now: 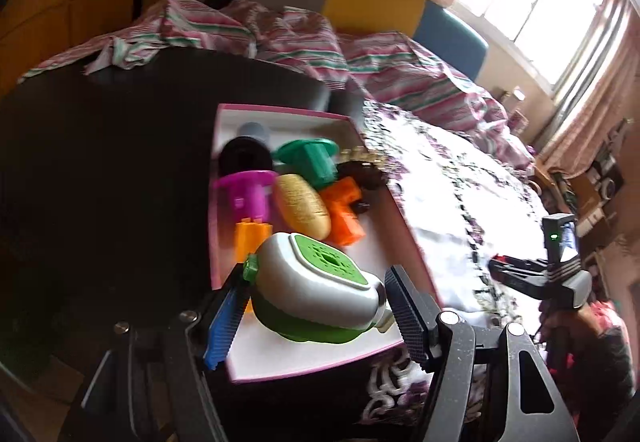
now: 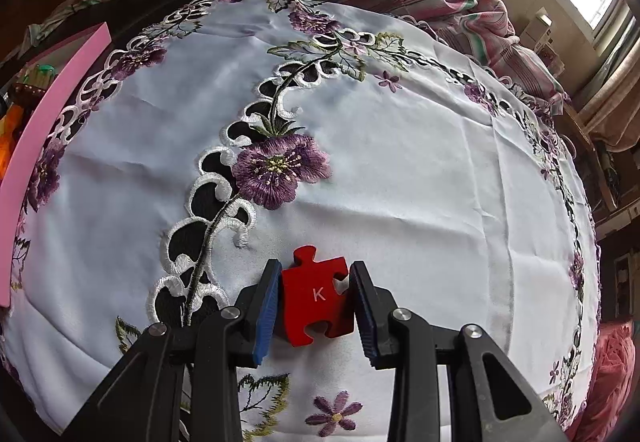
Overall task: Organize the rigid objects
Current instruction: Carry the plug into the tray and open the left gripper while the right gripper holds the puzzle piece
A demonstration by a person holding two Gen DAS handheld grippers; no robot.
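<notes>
Crowding the pink box [image 1: 394, 210], toys surround the left tool's [image 1: 316, 302] dispenser [image 1: 320, 288].

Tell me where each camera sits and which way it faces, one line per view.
Left wrist: rides the left gripper, looking down into the pink box over the grey-green toy between its fingers; the right gripper shows at right.
Right wrist: rides the right gripper, facing across the embroidered cloth, fingers flanking the red puzzle piece.
Shared: the box and cloth.
</notes>
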